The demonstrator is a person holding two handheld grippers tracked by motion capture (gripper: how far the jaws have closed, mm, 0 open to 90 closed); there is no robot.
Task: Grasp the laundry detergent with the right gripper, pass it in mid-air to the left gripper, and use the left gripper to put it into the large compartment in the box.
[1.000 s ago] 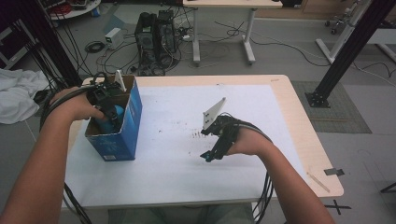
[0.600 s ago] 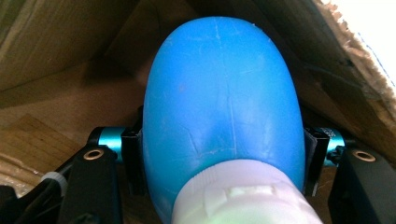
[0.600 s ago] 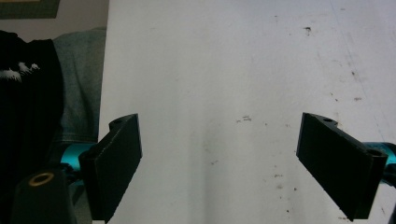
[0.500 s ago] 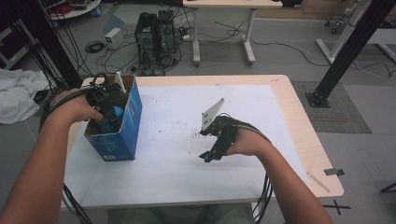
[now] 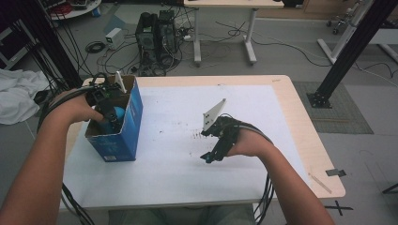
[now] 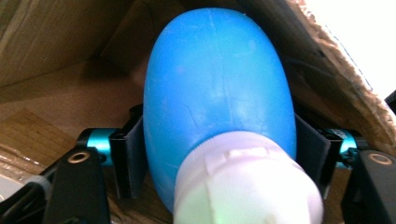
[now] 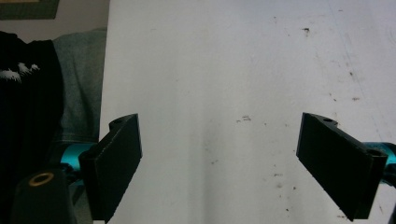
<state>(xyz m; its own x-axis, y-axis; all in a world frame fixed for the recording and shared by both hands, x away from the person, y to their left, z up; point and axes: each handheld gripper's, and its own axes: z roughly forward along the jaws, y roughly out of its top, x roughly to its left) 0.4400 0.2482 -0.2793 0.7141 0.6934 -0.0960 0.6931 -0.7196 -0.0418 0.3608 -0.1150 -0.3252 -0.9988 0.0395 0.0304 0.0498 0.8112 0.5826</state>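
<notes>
A blue bottle (image 6: 219,93) with a white cap (image 6: 243,186) fills the middle of the frame, cap at the bottom centre. It sits between the jaws of the left hand-held gripper (image 6: 219,158), which have just been opening. Brown walls of a cardboard box (image 6: 56,42) surround it, upper left and right.

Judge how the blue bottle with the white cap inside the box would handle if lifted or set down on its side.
The blue bottle looks smooth and glossy, so probably slippery between flat pads. Its rounded, egg-like body would likely roll on the table. Plastic-looking, likely light and not fragile.
</notes>
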